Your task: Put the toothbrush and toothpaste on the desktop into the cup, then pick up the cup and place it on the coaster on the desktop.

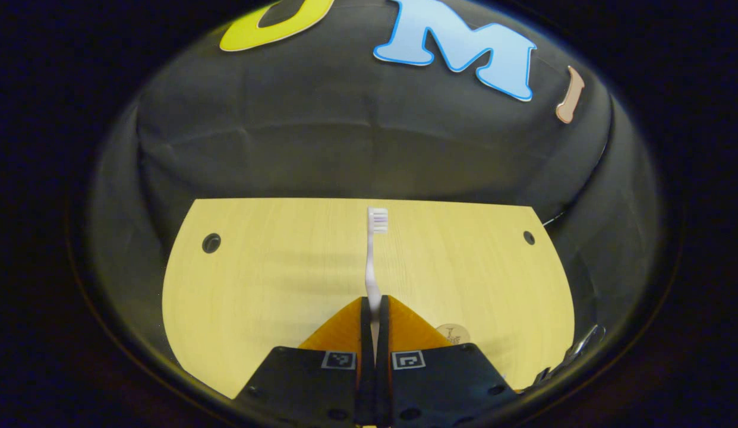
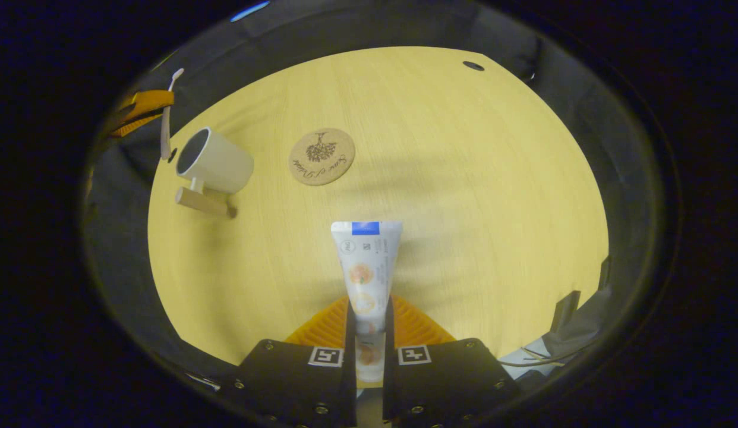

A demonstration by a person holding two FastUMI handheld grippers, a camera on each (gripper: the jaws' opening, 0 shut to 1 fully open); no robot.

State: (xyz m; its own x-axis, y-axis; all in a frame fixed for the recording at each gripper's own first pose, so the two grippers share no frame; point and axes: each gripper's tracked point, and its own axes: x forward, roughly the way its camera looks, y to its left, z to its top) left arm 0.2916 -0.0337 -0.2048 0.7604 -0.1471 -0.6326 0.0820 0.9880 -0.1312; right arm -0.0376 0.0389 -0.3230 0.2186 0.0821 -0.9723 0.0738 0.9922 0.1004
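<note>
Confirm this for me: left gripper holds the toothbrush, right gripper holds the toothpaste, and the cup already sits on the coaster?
Not quite. In the right gripper view the cup stands on the bare desktop, apart from the coaster, which has nothing on it. The rest holds: the left gripper grips the toothbrush, the right gripper the toothpaste.

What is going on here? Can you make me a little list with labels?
left gripper: shut on toothbrush, lifted off the desk
right gripper: shut on toothpaste
cup: on the desk, looks empty
coaster: on the desk, nothing on it, apart from the cup
desk: pale wood
done so far: both things picked up, none in the cup yet
</note>
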